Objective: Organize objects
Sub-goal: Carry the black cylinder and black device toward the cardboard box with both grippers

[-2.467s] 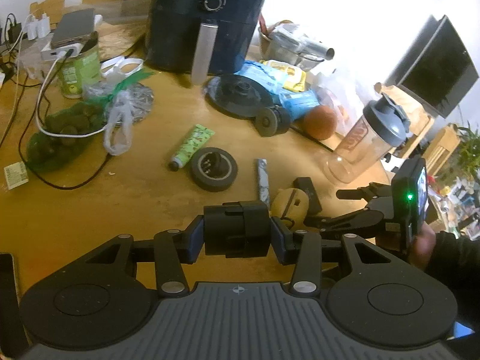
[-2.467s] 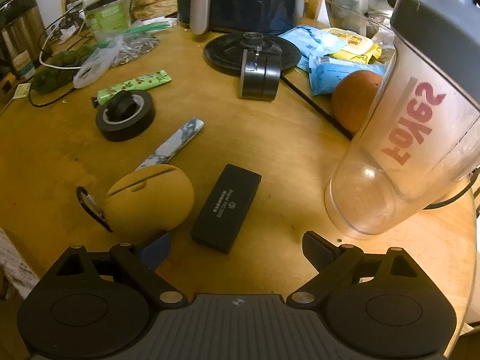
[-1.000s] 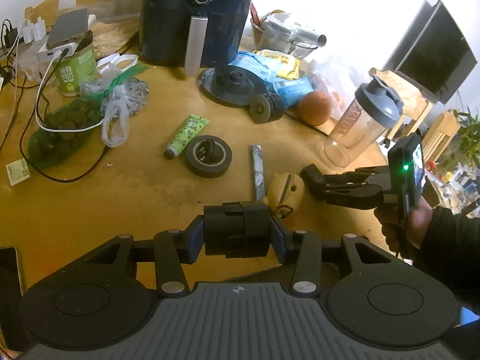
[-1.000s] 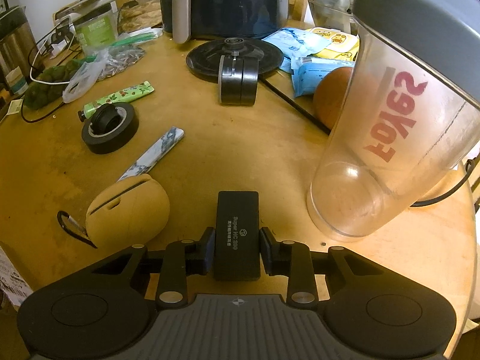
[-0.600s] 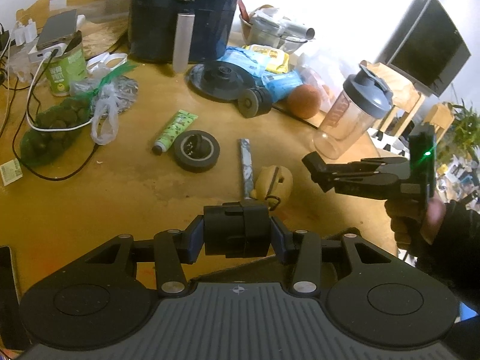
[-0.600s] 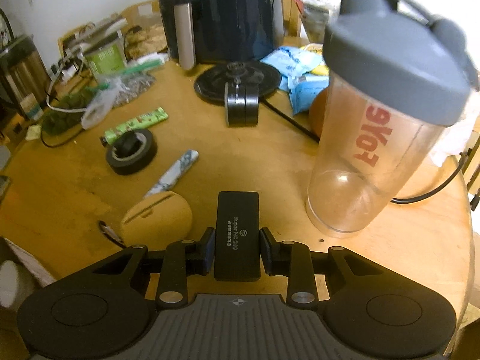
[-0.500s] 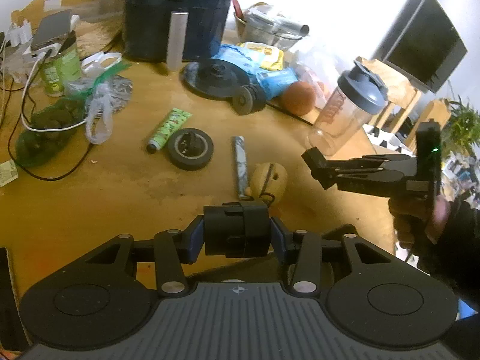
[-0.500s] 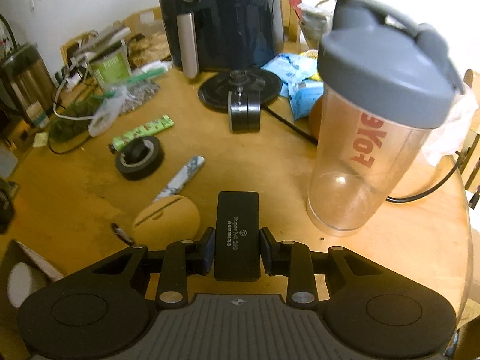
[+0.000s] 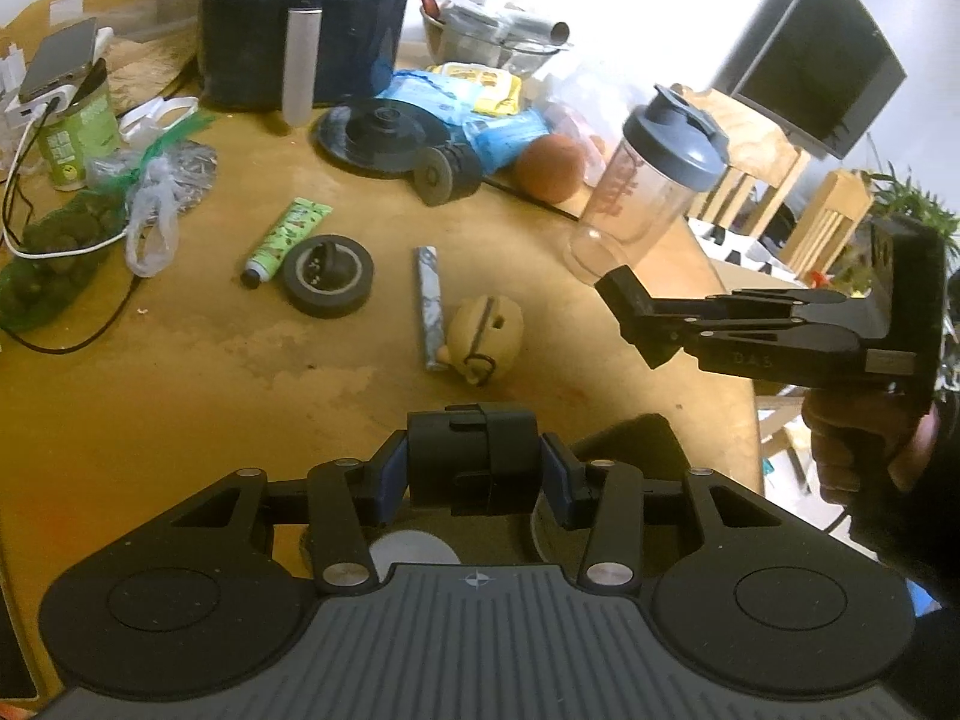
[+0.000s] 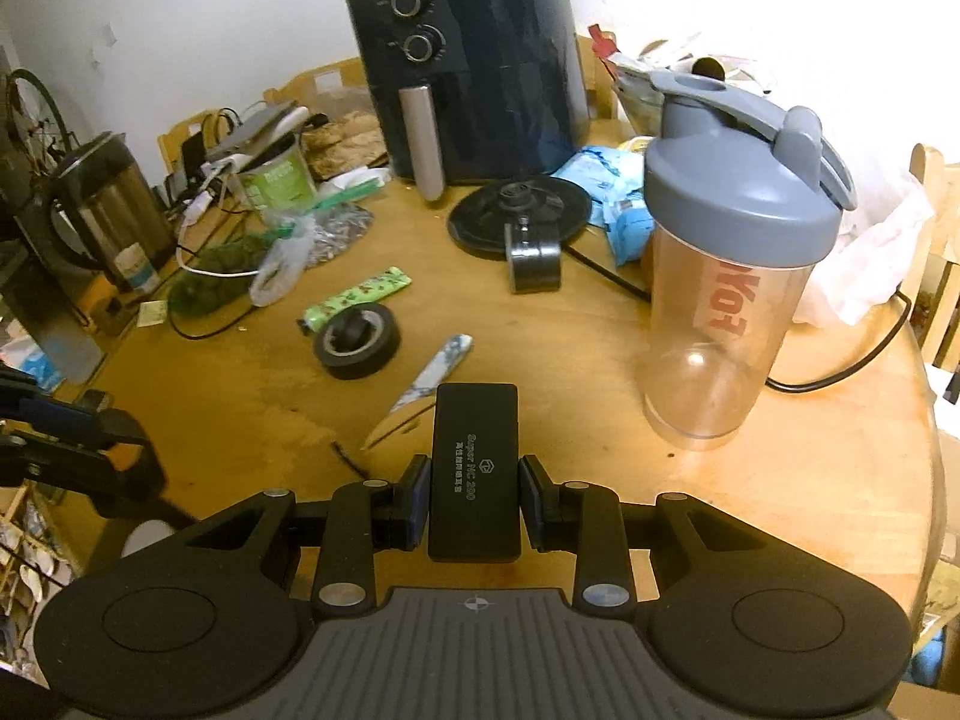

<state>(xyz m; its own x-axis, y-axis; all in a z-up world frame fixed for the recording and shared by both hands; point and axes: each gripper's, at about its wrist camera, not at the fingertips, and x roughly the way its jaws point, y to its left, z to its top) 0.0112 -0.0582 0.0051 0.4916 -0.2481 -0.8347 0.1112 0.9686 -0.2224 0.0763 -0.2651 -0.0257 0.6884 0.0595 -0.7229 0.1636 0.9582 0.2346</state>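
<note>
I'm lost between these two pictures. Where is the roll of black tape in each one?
Left wrist view: the tape roll lies left of centre on the table, just right of the green tube.
Right wrist view: the tape roll lies left of centre, just below the green tube.
Shared landmark: the shaker bottle, standing at the right in both.

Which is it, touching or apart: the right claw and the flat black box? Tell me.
Touching. The right wrist view shows the right claw with both pads pressed against the sides of the flat black box, no gap.
</note>
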